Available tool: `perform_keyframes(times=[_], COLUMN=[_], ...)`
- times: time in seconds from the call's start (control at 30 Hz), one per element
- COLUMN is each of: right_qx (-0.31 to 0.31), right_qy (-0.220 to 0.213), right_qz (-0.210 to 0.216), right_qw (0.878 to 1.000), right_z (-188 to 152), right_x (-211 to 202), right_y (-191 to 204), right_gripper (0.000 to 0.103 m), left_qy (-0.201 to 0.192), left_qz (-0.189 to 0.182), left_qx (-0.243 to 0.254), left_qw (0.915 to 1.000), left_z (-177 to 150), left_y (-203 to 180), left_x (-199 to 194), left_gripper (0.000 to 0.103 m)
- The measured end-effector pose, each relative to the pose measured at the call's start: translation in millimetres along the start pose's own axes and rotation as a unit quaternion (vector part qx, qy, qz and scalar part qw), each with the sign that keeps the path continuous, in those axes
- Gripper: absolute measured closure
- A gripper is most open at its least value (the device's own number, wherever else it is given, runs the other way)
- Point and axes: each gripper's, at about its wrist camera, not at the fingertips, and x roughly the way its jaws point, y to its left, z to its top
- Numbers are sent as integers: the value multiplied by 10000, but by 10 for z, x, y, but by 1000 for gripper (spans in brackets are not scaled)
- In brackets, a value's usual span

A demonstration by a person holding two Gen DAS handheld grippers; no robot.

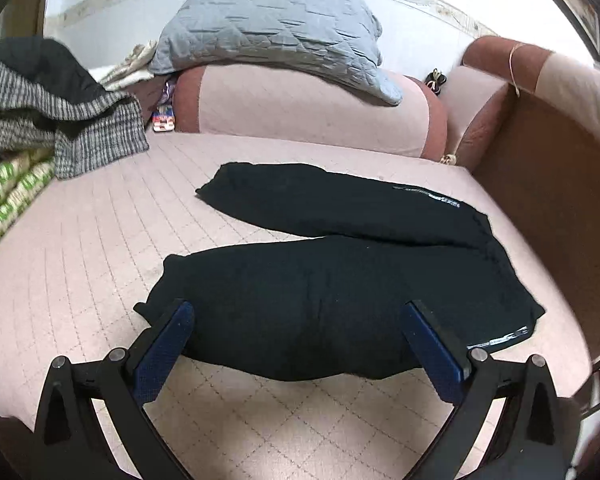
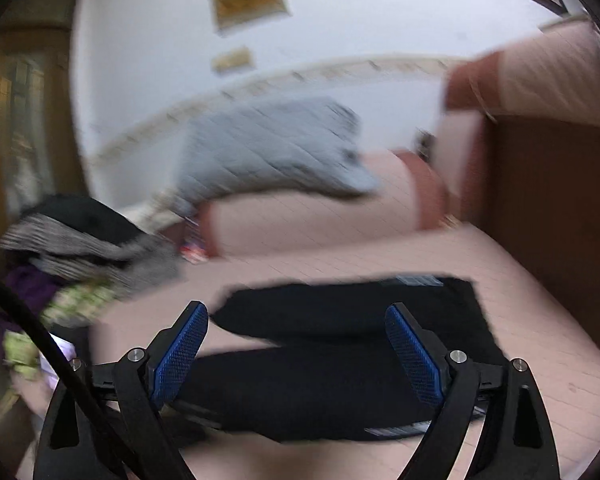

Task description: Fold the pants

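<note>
Black pants [image 1: 332, 272] lie flat on the pink sofa seat [image 1: 100, 240], both legs pointing left and the waistband at the right. My left gripper [image 1: 300, 312] hovers wide open above the near leg, with nothing between its blue pads. In the blurred right wrist view, the same pants [image 2: 340, 360] spread below my right gripper [image 2: 296, 316], which is also open and holds nothing. The near edge of the pants is hidden behind the fingers [image 2: 180, 348].
A grey quilted pillow [image 1: 268, 28] rests on the sofa back cushion [image 1: 300, 108]. A heap of grey, black and green clothes [image 1: 48, 120] fills the left side. The brown armrest [image 1: 552, 176] bounds the right. A black cable [image 2: 60, 364] crosses the right wrist view.
</note>
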Motion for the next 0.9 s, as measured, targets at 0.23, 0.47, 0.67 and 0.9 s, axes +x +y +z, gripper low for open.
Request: perform_keyframes(times=[0.23,0.47,0.67,0.9], right_qx=[-52,16,-147,-134], right_qy=[997,1306,1407,1555], right_qz=[-482,-537,-669,-780], right_qw=[9938,9900,9877,9847], right_z=[-245,-434,-452,-400], right_x=[389,625,764,1009], right_y=[-448,-607,-577,-720], right_gripper=[9,9,9,9], left_qy=[-219,79,311,463], left_qz=[454,636,630,677], left_qx=[88,64,112,176], left_qw=[9987,9979,9975,9965], left_z=[129,141,104,124], left_y=[68,111,157,203], left_x=[-82,2,173,359], left_gripper=[0,0,0,0])
